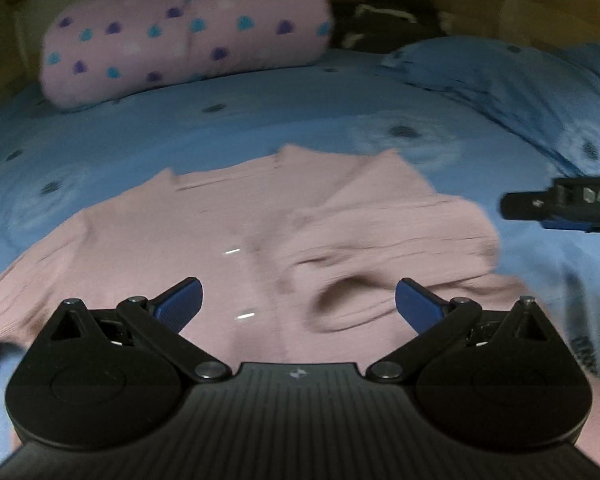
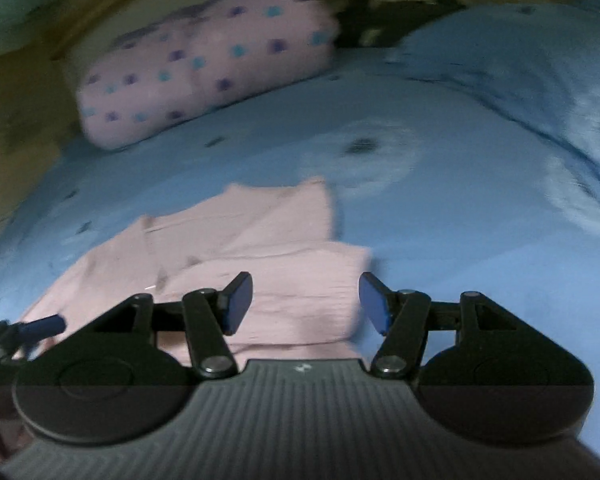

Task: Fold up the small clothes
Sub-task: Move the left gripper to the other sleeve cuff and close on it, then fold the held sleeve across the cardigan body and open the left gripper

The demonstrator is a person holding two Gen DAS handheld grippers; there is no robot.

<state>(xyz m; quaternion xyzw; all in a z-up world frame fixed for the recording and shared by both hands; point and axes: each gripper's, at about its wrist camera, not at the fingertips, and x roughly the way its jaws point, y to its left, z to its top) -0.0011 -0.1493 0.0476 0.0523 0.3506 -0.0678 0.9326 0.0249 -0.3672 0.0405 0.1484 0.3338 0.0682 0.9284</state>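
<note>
A small pale pink garment lies spread on the blue bedsheet, with one side folded over toward its middle. My left gripper is open and empty, just above the garment's near part. My right gripper is open and empty, over the garment's right folded edge. The right gripper's side also shows at the right edge of the left wrist view. A blue fingertip of the left gripper shows at the left edge of the right wrist view.
A pink pillow with blue and purple dots lies at the head of the bed. A blue pillow lies at the right. A dark bundle sits between them by the wall.
</note>
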